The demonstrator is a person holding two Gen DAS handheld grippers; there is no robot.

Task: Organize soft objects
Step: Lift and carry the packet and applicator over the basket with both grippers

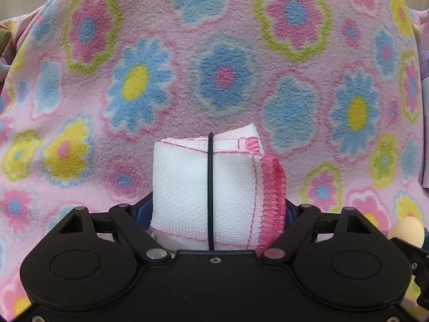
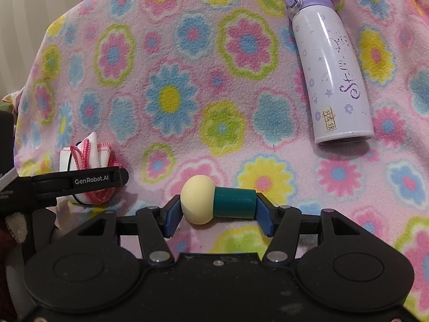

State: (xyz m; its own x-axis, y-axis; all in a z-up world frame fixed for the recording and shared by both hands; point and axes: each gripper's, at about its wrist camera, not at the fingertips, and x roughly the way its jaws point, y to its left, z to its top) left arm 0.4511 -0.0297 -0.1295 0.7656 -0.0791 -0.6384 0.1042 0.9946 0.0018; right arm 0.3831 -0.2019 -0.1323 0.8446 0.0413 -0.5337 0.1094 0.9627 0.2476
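Pink fleece with blue, yellow and green flowers, a blanket [image 2: 187, 61], covers the whole work surface under both tools. The left gripper [image 1: 217, 209] points down at a slant over it, and a folded white cloth [image 1: 206, 187] with pink stitched edging, bound by a thin black elastic band [image 1: 210, 187], fills the space between its jaws. Its pads are almost hidden behind the bundle, so I cannot tell whether they press on the cloth. In the right wrist view the same bundle sits at the near left, with the left tool's black finger lying across its front.

The right gripper [image 2: 218, 212] also tilts downward, its blue pads [image 2: 264, 216] clamped on a small mushroom-shaped toy [image 2: 214, 201] held sideways: the cream cap against the left pad, the teal stem end against the right. The toy hangs just above the blanket.

No bin or box shows in either view. A lilac insulated bottle [image 2: 332, 75] with a purple flip lid lies on its side at the far right, well apart from both tools.

Between the bottle and the cloth bundle the blanket lies open. Its far left edge drops away against a pale wall [image 2: 40, 5]
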